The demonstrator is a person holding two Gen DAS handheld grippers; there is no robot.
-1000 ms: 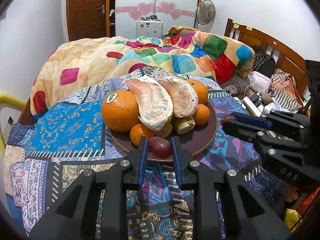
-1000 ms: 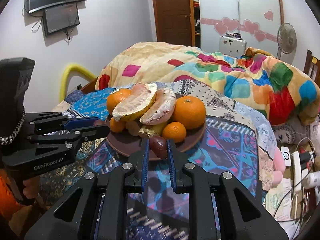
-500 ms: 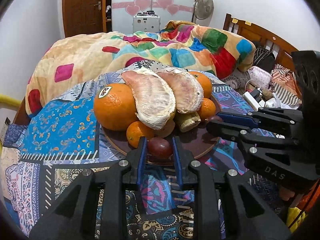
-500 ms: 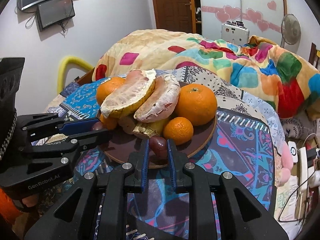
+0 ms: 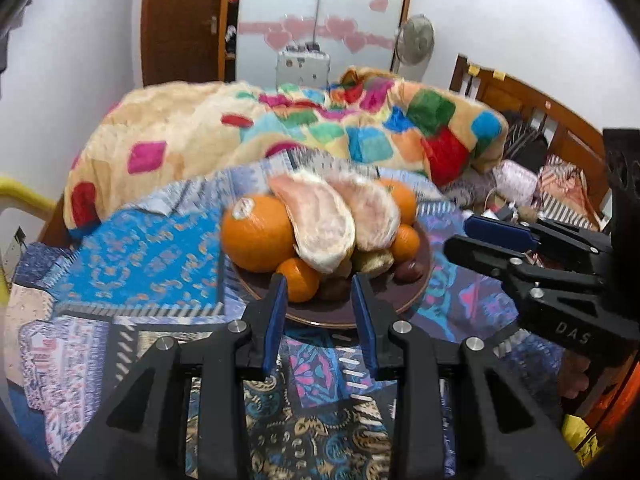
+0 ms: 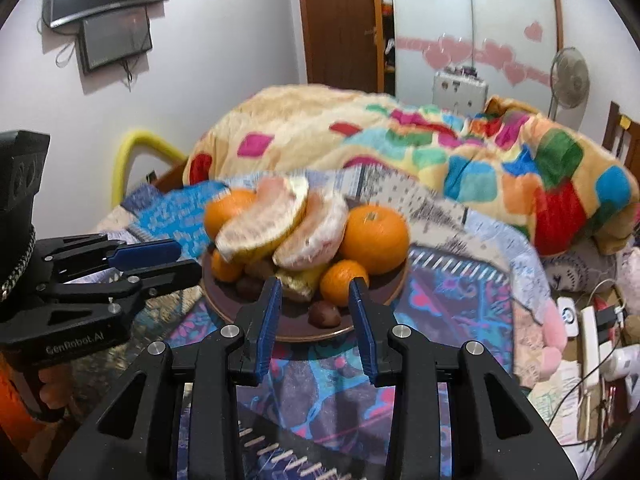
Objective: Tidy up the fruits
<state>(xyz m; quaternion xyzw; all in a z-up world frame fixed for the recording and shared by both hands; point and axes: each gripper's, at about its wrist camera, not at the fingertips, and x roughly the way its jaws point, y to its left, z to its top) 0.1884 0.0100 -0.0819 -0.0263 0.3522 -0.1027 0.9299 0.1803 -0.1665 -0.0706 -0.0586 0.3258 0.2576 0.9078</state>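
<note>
A brown plate (image 5: 332,314) on the patterned bedspread holds big oranges (image 5: 256,236), small oranges (image 5: 298,280), two peeled pomelo pieces (image 5: 320,224) and small dark red-brown fruits (image 5: 335,289). My left gripper (image 5: 318,304) is open and empty just in front of the plate. My right gripper (image 6: 316,308) is open and empty at the plate's (image 6: 288,330) near edge, with a dark fruit (image 6: 323,314) lying on the plate between its fingers. Each gripper shows side-on in the other's view.
A colourful checked blanket (image 5: 280,132) is heaped behind the plate. A wooden headboard (image 5: 532,108) and clutter lie to the right. Power strips and cables (image 6: 592,332) sit at the right bed edge. A yellow rail (image 6: 132,148) is at the left.
Both grippers have opened and let go of their dark fruits, which now lie on the plate. Both grippers have drawn back a little from the plate.
</note>
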